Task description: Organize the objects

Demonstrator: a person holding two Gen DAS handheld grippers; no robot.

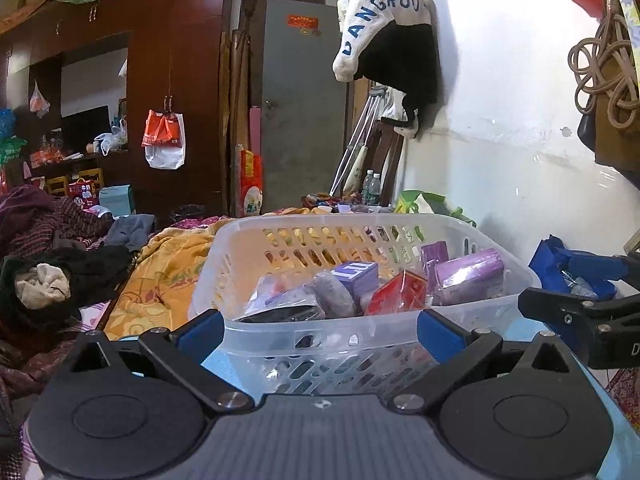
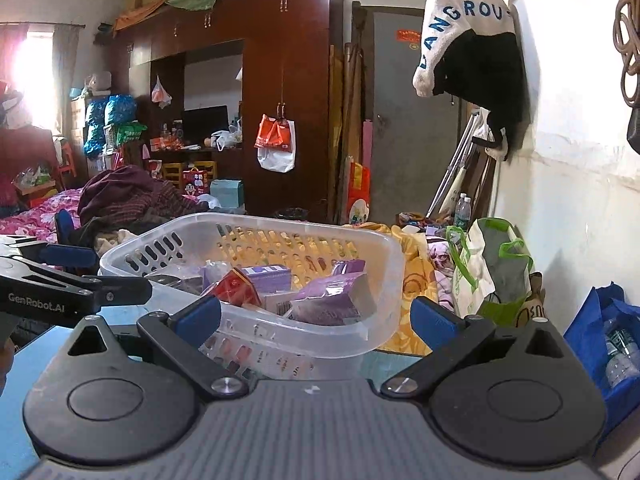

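Translucent basket (image 1: 360, 320) at blue tabletop's (image 2: 40, 352) far edge, already loaded with purple packets (image 2: 332, 300) and red carton (image 1: 396, 292); left gripper (image 1: 320, 332) and right gripper (image 2: 316, 316) spread wide, empty; sorting apparently near complete.

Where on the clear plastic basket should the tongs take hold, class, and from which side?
Grip the near rim of the basket, coming from the front. It is a thin lip, facing both open tongs: left tongs, right tongs. The packets stay below it, so probably nothing fouls the fingers.
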